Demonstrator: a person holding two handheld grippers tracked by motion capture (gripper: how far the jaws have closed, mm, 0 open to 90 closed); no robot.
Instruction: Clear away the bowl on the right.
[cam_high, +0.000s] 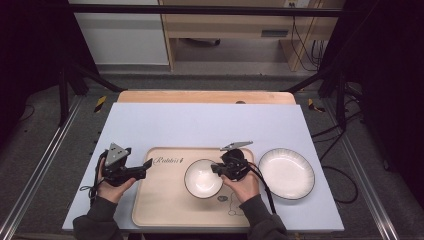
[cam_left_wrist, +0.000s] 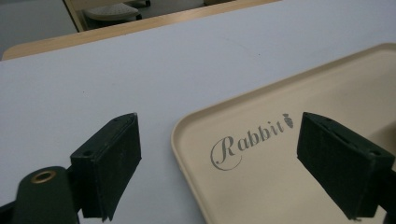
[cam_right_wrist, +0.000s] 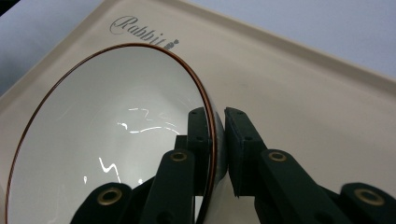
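Bowl (cam_high: 203, 178), white w/ thin dark rim, sits over the tray (cam_high: 165, 205) toward its right edge, approx midway front to back. Right gripper (cam_high: 216, 169) is clamped on the bowl's right wall, one jaw inside, one outside; the right gripper view shows the rim pinched between the pads (cam_right_wrist: 198, 135). Edge grip makes sense: thin wall, nothing else to grab. Whether the bowl rests on the tray or hangs just above it, can't tell. Left gripper (cam_high: 148, 163) hovers at the tray's left edge, jaws wide, nothing between them, prob. ready to steady the tray. Plate (cam_high: 286, 173) lies off the tray, near the mat's (cam_high: 200, 125) right edge.
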